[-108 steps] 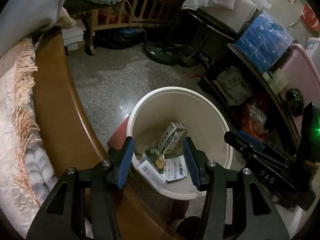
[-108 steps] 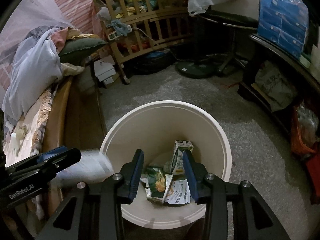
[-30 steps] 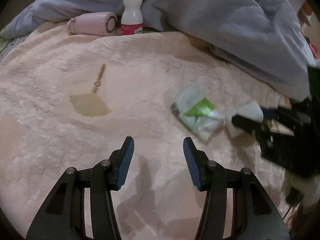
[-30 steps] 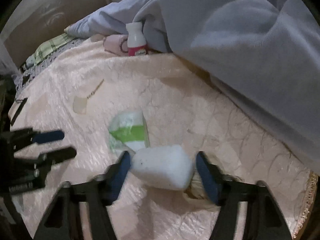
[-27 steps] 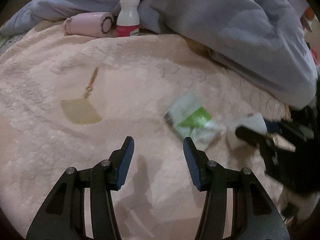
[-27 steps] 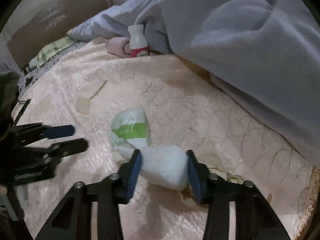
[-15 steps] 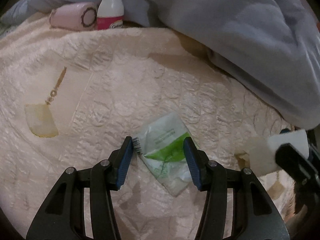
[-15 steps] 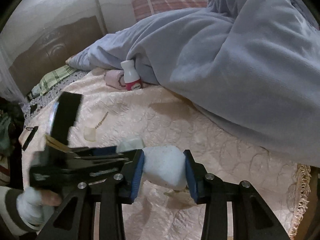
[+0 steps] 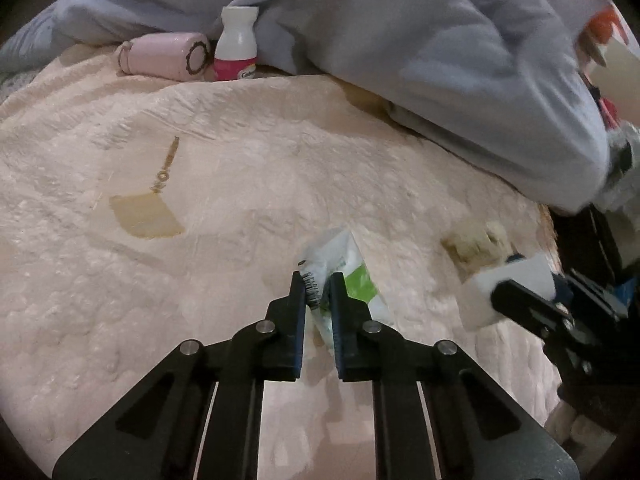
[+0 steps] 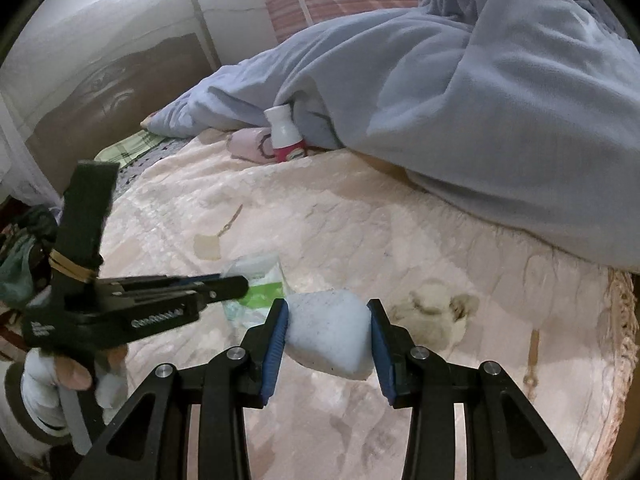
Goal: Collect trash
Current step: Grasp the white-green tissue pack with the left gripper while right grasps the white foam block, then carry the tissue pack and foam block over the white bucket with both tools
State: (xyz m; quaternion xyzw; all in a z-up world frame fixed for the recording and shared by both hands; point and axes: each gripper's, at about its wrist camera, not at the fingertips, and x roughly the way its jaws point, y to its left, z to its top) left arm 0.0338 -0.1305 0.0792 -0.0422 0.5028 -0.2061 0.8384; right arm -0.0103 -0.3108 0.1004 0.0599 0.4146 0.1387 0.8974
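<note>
Wrapper (image 9: 344,276) pinched in left tool (image 9: 318,290)

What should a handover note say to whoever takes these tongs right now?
Left tongs: shut on the green-and-white wrapper, at the bedspread.
Right tongs: shut on the white foam block, held above the bed.
Done: both pieces gripped.
Left: carry both to a bin, which is not in view; crumpled tissue remains on the bed. The pink-labelled bottle and pink pouch by the blanket are untouched.
</note>
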